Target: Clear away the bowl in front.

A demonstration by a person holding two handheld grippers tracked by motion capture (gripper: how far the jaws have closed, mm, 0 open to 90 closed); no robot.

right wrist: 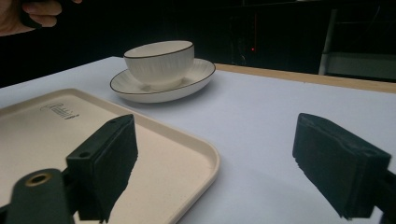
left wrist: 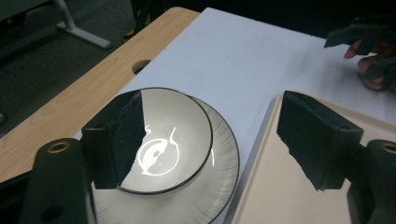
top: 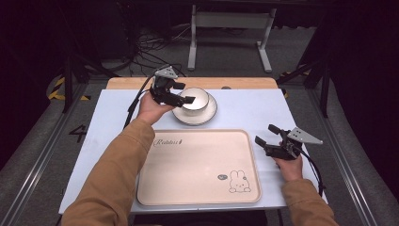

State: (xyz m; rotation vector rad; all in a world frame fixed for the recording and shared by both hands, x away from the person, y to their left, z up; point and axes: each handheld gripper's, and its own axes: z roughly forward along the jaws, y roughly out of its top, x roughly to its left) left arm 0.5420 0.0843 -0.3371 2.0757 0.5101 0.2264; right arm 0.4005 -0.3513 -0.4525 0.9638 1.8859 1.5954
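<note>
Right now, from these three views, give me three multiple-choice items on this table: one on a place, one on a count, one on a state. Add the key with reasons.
1. Where does the bowl sit?
A. On the saucer, beyond the tray
B. On the tray, beside the rabbit drawing
C. On the bare white table, right of the tray

2. How many dishes are on the table, not counting the tray?
A. One
B. Two
C. Four

3. What state is the left gripper in?
A. Shut on the bowl's rim
B. Shut on nothing
C. Open, at the bowl's left side

Key: 1 A, the high view shows the bowl on the saucer past the tray's far edge. 2 B, there is one bowl and one saucer. 3 C, the left gripper view shows its fingers spread wide, with one in front of the bowl.
</note>
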